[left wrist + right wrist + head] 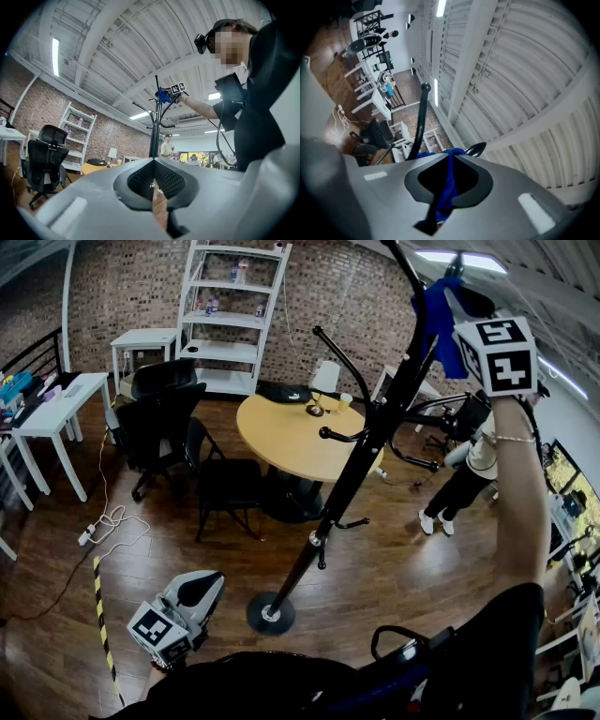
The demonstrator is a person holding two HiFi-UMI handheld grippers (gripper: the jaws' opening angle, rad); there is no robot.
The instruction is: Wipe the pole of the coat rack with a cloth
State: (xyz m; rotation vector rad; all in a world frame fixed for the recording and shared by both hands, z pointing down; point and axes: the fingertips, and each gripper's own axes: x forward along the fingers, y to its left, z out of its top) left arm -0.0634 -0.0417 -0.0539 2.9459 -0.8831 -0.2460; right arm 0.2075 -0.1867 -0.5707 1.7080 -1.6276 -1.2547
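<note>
The black coat rack pole (349, 479) leans across the head view from its round base (270, 613) up to the hooks at top right. My right gripper (448, 304) is raised high beside the top of the pole, shut on a blue cloth (434, 322) that touches the pole there. In the right gripper view the cloth (448, 183) hangs pinched between the jaws, with a black hook arm (421, 121) just beyond. My left gripper (208, 585) hangs low by the base, shut and holding nothing. From the left gripper view the rack (154, 129) stands ahead, with the cloth (162, 96) high on it.
A round wooden table (281, 442) stands just behind the rack, with black chairs (223, 486) to its left. White desks (56, 413) and a white shelf (230, 310) line the brick wall. A cable and power strip (98, 526) lie on the floor. A person (461, 479) stands at the right.
</note>
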